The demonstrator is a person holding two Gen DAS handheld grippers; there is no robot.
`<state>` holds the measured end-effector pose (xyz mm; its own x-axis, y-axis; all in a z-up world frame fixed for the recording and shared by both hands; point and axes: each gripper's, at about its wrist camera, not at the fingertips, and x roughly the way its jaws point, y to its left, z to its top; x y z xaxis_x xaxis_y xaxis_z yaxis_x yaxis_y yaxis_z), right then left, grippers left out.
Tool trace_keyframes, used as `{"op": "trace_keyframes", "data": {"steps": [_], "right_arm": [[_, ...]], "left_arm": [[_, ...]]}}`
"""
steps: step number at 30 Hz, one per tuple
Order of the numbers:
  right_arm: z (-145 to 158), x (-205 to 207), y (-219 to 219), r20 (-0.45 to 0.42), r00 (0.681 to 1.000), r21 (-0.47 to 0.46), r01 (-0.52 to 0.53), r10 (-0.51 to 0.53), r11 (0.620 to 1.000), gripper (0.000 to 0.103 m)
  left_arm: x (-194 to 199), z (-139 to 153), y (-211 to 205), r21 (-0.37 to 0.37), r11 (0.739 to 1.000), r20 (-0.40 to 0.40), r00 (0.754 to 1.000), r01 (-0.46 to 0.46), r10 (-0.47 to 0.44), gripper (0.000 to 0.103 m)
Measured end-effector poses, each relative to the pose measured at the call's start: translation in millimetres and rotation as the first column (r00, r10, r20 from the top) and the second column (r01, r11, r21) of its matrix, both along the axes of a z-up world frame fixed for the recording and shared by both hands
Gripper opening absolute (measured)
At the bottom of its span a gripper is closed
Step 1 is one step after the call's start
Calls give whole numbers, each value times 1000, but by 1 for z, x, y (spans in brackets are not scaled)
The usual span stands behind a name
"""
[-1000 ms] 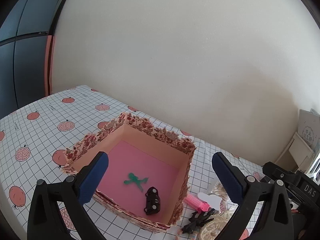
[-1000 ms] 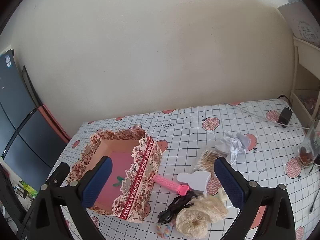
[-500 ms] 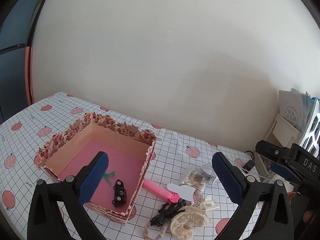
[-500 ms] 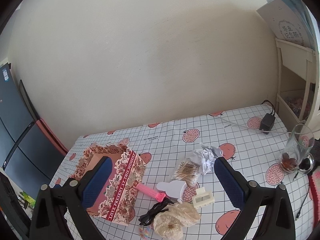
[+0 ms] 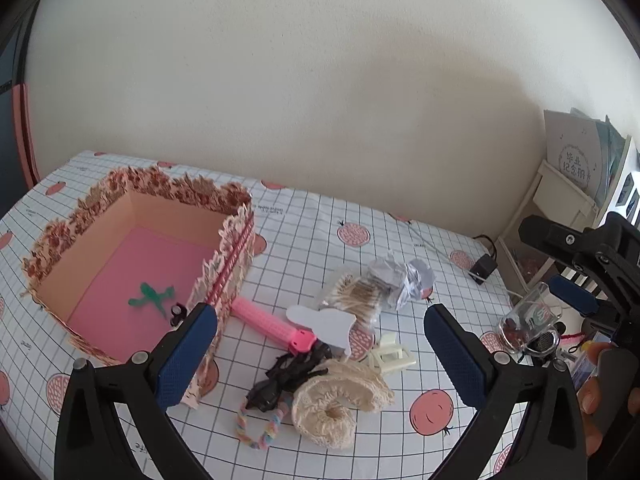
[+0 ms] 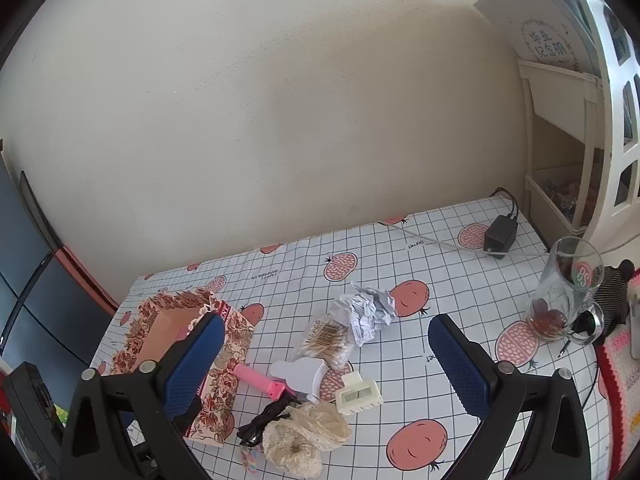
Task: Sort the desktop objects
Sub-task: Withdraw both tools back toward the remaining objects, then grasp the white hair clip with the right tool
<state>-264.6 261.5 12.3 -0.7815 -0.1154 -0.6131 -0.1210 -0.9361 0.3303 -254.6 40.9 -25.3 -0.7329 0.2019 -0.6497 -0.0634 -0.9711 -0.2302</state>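
A floral box (image 5: 236,240) with a pink floor stands at the left; a green clip (image 5: 150,297) and a small black clip (image 5: 178,312) lie inside. Beside it lie a pink comb (image 5: 272,326), a white card (image 5: 322,320), a black hair tie (image 5: 288,372), a cream scrunchie (image 5: 340,396), a pastel braided band (image 5: 256,430), a cream claw clip (image 5: 390,356), a cotton-swab bag (image 5: 356,294) and crumpled paper (image 5: 404,280). My left gripper (image 5: 320,356) is open and empty above the pile. My right gripper (image 6: 326,364) is open and empty, higher up; the box (image 6: 236,344) is at its left.
A glass mug (image 6: 568,300) with dark dregs, a black power adapter (image 6: 499,236) with its cable and a white shelf unit (image 6: 560,152) stand at the right. A crocheted mat (image 6: 620,380) lies at the right edge. The wall runs along the table's far side.
The left gripper has swung right from over the box to over the pile. The right gripper has drawn back and turned right, so the mug and shelf show more.
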Motion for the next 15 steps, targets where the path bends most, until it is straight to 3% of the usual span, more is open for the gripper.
{"op": "trace_keyframes", "data": {"steps": [8,15], "right_arm": [[-40,-18,13,123,992,-12,10,-9,1000,103],[-88,-31,19,248,969,-21,16,-10,1000,103]], "left_arm": [[-14,-44,15,-22,1000,144,990,11,-7,103],[-22,-67,4,-8,999,224,974,-47,48,103]]}}
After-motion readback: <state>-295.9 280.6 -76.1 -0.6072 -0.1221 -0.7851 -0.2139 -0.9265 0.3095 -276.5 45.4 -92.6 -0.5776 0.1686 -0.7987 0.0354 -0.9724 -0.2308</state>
